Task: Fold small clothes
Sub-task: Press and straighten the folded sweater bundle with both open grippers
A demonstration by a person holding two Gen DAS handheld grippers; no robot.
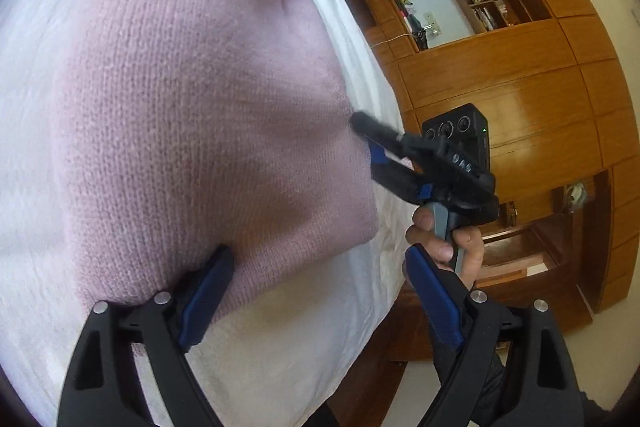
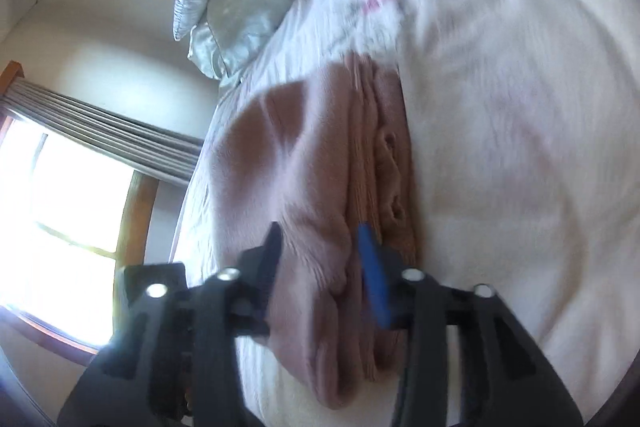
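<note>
item: pink knit garment (image 1: 208, 115), small, fine ribbed knit as I see it in my left wrist view
state: folded over, several layers stacked, edges bunched in ridges (image 2: 376, 163) in my right wrist view
pose: lying flat, smooth rounded top face, fold edge rounded
place: on white bedding, near the bed's edge
focus: right view blurred, can't tell garment type

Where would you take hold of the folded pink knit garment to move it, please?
Probably at the stacked fold edge of the pink knit garment, coming in level from the bed's side edge: the right gripper already straddles those layers, so one pinch gathers them all.
</note>
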